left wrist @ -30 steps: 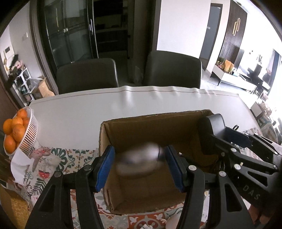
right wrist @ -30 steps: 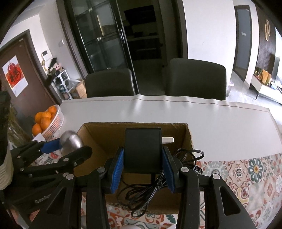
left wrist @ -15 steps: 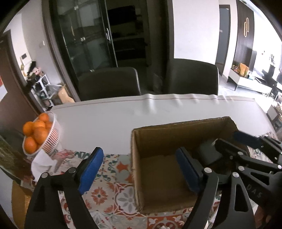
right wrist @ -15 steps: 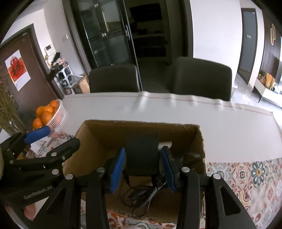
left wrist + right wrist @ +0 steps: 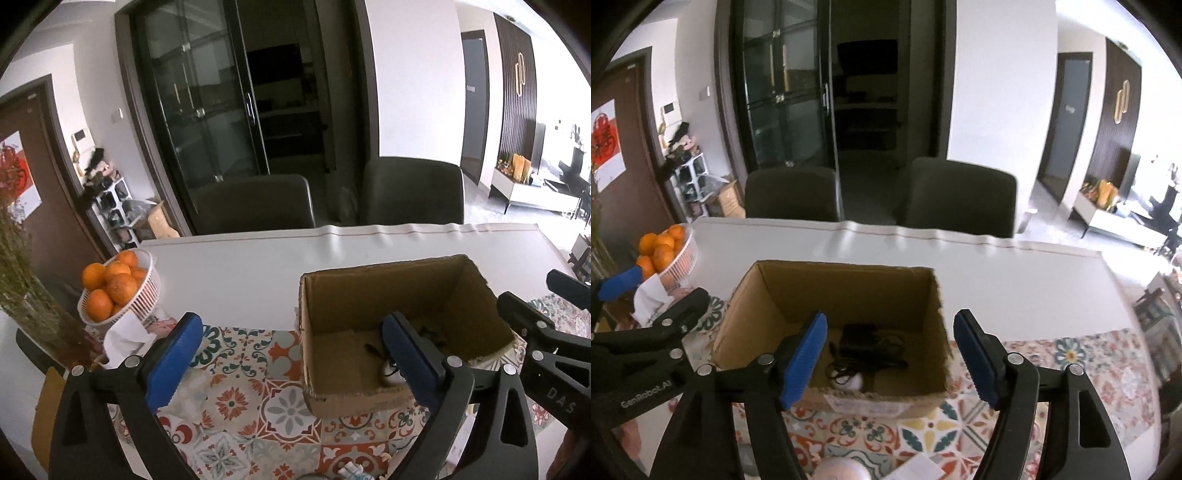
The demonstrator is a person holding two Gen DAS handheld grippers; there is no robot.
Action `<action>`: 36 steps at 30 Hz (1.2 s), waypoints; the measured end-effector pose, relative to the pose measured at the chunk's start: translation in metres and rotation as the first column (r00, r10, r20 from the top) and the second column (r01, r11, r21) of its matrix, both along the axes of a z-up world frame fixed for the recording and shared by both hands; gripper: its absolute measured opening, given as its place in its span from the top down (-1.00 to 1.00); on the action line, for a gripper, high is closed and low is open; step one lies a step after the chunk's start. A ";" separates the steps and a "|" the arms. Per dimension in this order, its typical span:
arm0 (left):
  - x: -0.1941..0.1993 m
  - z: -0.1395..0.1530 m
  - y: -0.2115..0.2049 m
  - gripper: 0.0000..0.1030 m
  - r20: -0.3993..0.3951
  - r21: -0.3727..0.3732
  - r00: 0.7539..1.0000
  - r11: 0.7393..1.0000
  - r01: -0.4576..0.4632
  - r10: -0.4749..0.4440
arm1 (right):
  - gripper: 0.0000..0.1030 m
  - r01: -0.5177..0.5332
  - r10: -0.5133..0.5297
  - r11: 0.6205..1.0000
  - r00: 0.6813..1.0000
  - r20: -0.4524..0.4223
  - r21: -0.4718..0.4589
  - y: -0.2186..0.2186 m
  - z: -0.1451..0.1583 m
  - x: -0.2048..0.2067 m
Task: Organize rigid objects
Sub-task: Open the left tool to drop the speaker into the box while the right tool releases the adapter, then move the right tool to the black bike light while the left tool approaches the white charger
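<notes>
Box loaded, both grippers released

Brown open-topped cardboard box (image 5: 846, 295) stands on the patterned tile-print tablecloth (image 5: 243, 398). Inside it lie a black power adapter with coiled cable (image 5: 862, 341) and a small white rounded object (image 5: 854, 382) against the near wall. Left gripper (image 5: 291, 350) and right gripper (image 5: 888, 354) hover near the box's near wall, jaws spread, gripping nothing. White basket of oranges (image 5: 118, 295) sits left of the box.

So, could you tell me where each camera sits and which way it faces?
Left wrist: on the left gripper, above the patterned mat, facing the chairs; its open fingers show, cardboard box to the right.
Right wrist: on the right gripper, looking into the box at a black adapter; open fingers show.
Shared: box, orange basket, each other's gripper.
</notes>
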State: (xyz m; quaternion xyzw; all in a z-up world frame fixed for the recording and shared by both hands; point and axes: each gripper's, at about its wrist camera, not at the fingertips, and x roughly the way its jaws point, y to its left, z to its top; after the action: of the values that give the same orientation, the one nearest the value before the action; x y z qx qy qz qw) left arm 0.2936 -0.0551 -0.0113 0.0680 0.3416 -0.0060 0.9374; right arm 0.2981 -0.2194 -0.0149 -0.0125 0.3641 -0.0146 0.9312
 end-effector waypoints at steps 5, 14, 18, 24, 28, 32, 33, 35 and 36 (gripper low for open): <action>-0.027 0.008 -0.001 -1.00 0.042 0.002 0.999 1.000 0.011 -0.011 | -0.53 0.018 -0.018 1.000 0.999 0.031 -0.008 -0.003 0.010 -0.027; -0.066 0.016 -0.004 -1.00 0.073 -0.006 0.997 0.999 0.036 -0.036 | -0.62 0.040 -0.041 0.999 0.997 0.063 0.012 -0.009 0.020 -0.071; -0.081 0.014 -0.007 -1.00 0.075 -0.002 0.996 0.999 0.040 -0.040 | -0.64 0.054 -0.055 0.998 0.996 0.075 0.014 -0.012 0.020 -0.088; -0.100 0.009 -0.009 -1.00 0.068 -0.010 0.996 0.998 0.057 -0.056 | -0.65 0.079 -0.080 0.997 0.994 0.080 0.014 -0.016 0.016 -0.111; -0.109 0.003 -0.011 -1.00 0.058 -0.003 0.996 0.998 0.070 -0.070 | -0.66 0.089 -0.090 0.996 0.993 0.076 0.015 -0.016 0.010 -0.125; -0.119 -0.006 -0.013 -1.00 0.043 0.009 0.995 0.996 0.091 -0.091 | -0.66 0.099 -0.100 0.995 0.992 0.072 0.022 -0.016 0.002 -0.138; -0.121 -0.008 -0.014 -1.00 0.038 0.012 0.994 0.995 0.098 -0.098 | -0.66 0.103 -0.105 0.994 0.992 0.068 0.025 -0.016 0.000 -0.142; -0.126 -0.014 -0.016 -1.00 0.036 0.029 0.994 0.995 0.100 -0.101 | -0.66 0.109 -0.111 0.994 0.992 0.062 0.030 -0.017 -0.005 -0.148; -0.128 -0.017 -0.015 -1.00 0.035 0.034 0.994 0.994 0.099 -0.100 | -0.66 0.113 -0.115 0.993 0.992 0.057 0.032 -0.017 -0.007 -0.151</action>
State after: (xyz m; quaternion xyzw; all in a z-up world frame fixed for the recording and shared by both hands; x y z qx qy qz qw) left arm 0.1661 -0.0703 -0.0281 0.1001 0.3208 -0.0461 0.9407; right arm 0.1470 -0.2368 -0.0224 0.0223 0.3371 -0.0626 0.9391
